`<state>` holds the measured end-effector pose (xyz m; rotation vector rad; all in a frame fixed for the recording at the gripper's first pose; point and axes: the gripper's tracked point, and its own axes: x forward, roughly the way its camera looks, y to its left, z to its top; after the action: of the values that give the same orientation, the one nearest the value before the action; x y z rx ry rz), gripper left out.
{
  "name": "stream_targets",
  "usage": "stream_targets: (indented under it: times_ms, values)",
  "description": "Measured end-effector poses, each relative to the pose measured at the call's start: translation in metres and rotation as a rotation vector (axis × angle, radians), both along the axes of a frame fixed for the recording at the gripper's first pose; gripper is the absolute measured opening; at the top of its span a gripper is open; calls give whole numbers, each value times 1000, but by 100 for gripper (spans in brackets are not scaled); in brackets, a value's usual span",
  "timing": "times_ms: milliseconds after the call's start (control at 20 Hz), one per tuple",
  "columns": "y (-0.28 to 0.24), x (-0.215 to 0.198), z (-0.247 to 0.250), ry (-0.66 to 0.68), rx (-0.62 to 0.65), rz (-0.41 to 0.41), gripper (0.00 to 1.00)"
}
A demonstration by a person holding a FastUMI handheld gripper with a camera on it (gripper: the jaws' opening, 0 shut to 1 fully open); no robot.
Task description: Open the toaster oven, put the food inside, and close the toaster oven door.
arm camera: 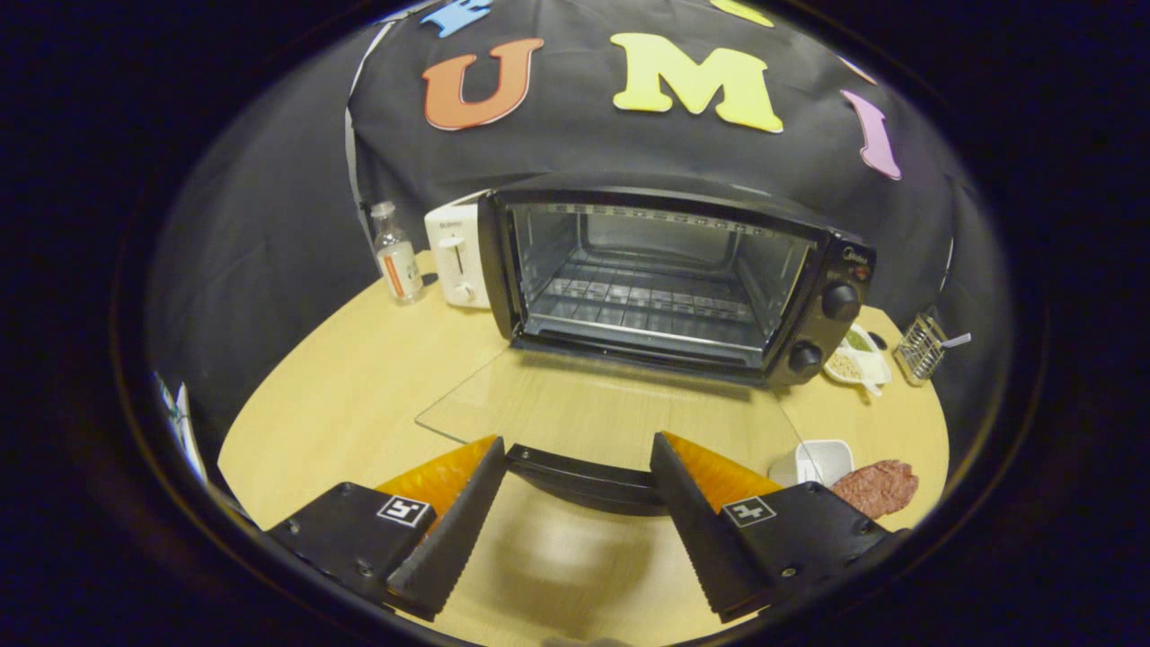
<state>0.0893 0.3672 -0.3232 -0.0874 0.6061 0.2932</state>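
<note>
Right up close, the gripper (579,467) has its two fingers spread wide apart, gripping nothing, and the dark door handle (584,476) runs across the gap between their tips. I can't tell if either tip touches it. And the toaster oven (665,279) is open! Its glass door (593,404) lies folded flat over the wooden table (359,395), and the wire rack (651,310) inside sits bare.

So by my reading the opening step is done and loading comes next. The food, a reddish-brown meat patty (876,487), waits on the table to the right of the right finger, just beside a small white dish (822,460). The next move calls for a swing right, fingers set either side of that patty, a gentle squeeze, then a carry over the flat door onto the rack.

As for pose, the gripper sits low and near, aimed across the door toward the oven mouth, tilted a little downward.

Far left, a white toaster (455,256) and a small bottle (397,256) stand by; far right, a wire basket (921,346).
</note>
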Motion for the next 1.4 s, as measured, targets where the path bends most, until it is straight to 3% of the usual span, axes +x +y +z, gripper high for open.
stream_targets:
  times_ms: [300,700,950,1400]
  values:
    - [-4,0,-32,86,-8,-16,100]
    - [-17,3,-12,26,8,-9,100]
    - [-74,23,34,-91,-15,-48,100]
    - [-228,28,59,-136,-48,-233,100]
